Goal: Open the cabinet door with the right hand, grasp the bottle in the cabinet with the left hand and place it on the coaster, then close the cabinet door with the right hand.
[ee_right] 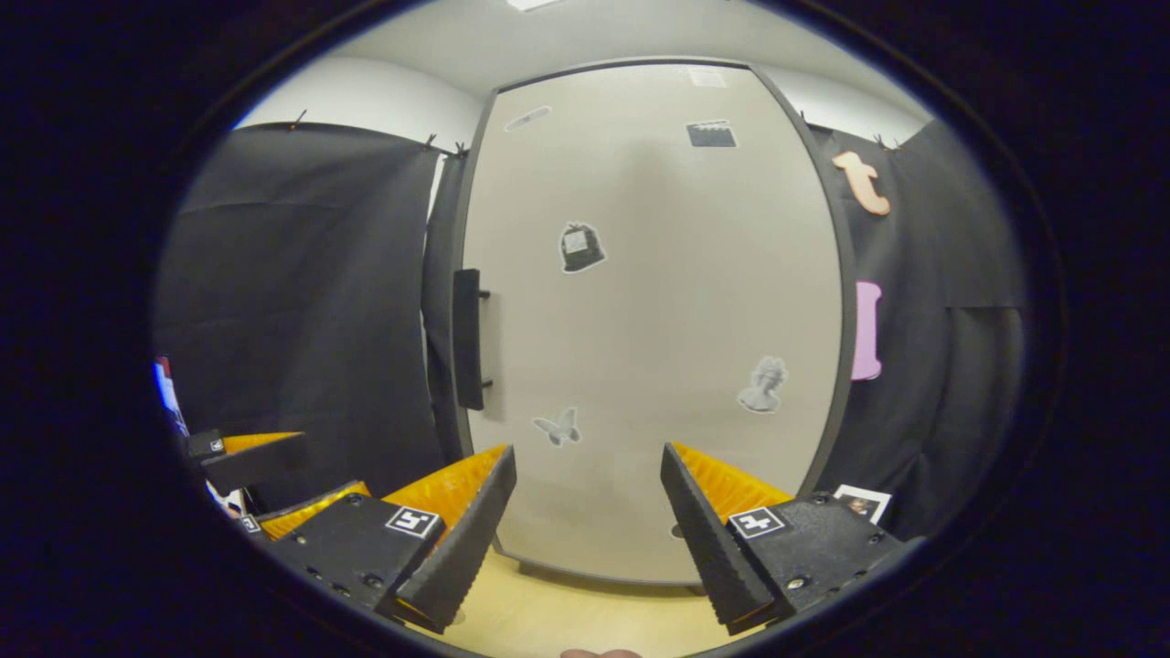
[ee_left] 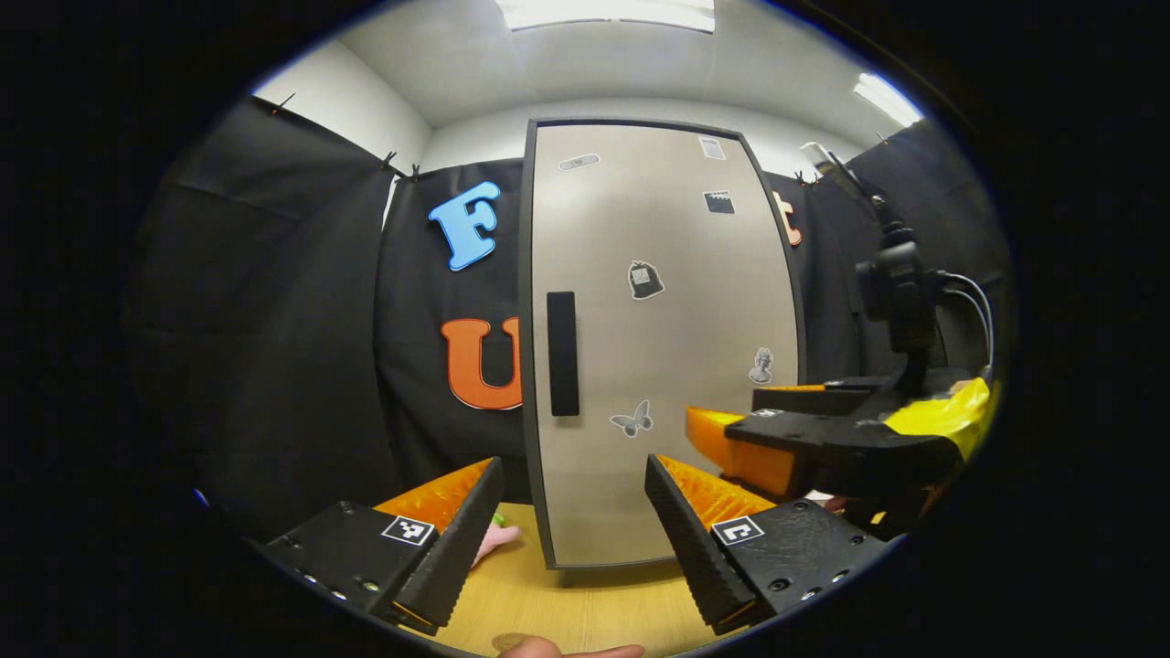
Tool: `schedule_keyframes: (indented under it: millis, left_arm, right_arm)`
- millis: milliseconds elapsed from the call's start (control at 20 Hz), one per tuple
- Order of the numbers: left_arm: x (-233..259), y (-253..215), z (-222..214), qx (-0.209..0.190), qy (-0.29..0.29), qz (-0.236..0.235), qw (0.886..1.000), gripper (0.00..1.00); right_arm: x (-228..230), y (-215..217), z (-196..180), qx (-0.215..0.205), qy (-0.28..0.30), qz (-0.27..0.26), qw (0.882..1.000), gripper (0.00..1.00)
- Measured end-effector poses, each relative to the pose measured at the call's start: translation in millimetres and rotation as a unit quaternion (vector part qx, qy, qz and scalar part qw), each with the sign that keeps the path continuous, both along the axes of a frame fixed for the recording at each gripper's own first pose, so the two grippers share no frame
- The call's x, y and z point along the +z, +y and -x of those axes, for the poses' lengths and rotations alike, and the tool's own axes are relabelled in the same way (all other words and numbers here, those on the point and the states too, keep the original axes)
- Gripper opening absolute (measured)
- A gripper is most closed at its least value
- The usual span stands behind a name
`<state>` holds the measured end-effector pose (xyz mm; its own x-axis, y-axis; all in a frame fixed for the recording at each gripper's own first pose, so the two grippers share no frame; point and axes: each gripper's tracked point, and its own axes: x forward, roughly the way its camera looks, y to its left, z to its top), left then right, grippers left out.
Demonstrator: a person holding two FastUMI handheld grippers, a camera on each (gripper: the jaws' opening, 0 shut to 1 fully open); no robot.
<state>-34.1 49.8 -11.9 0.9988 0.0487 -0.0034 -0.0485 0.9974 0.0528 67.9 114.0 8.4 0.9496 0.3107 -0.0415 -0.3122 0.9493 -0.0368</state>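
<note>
Facing one tall cabinet door (ee_left: 663,347), shut and flat grey with a single black bar handle (ee_left: 562,354) near its left edge, the left gripper (ee_left: 574,539) holds its jaws open and empty over the wooden counter (ee_left: 585,612). The right gripper (ee_left: 731,439) hangs level just to its right.

From the right gripper view, the right gripper (ee_right: 588,535) points at the same door (ee_right: 658,320), ribbed orange-and-black jaws spread wide. Four stickers dot the panel. The bottle is hidden.

Cabinet door (ee_right: 649,311): shut, blocks the interior. Handle (ee_right: 467,338): stands proud at the door's left edge, open room around it. Counter (ee_left: 585,603): bare strip before the door. Right gripper (ee_left: 731,439): occupies space right of the left gripper (ee_left: 574,539).
</note>
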Motion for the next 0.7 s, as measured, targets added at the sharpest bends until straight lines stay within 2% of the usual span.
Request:
schedule_keyframes:
  millis: [300, 500, 700]
  left_arm:
    - [-7, 41, 21, 0.042, 0.012, -0.013, 0.999, 0.94]
    - [-16, 85, 37, 0.092, 0.023, -0.018, 0.995, 0.95]
    - [-21, 116, 54, 0.124, 0.031, -0.018, 0.992, 0.94]
  right_arm:
    - [18, 56, -33, 0.035, -0.023, 0.010, 0.999, 1.00]
    - [31, 90, -49, 0.045, -0.047, 0.026, 0.998, 1.00]
    - [27, 123, -67, 0.046, -0.052, 0.054, 0.996, 1.00]
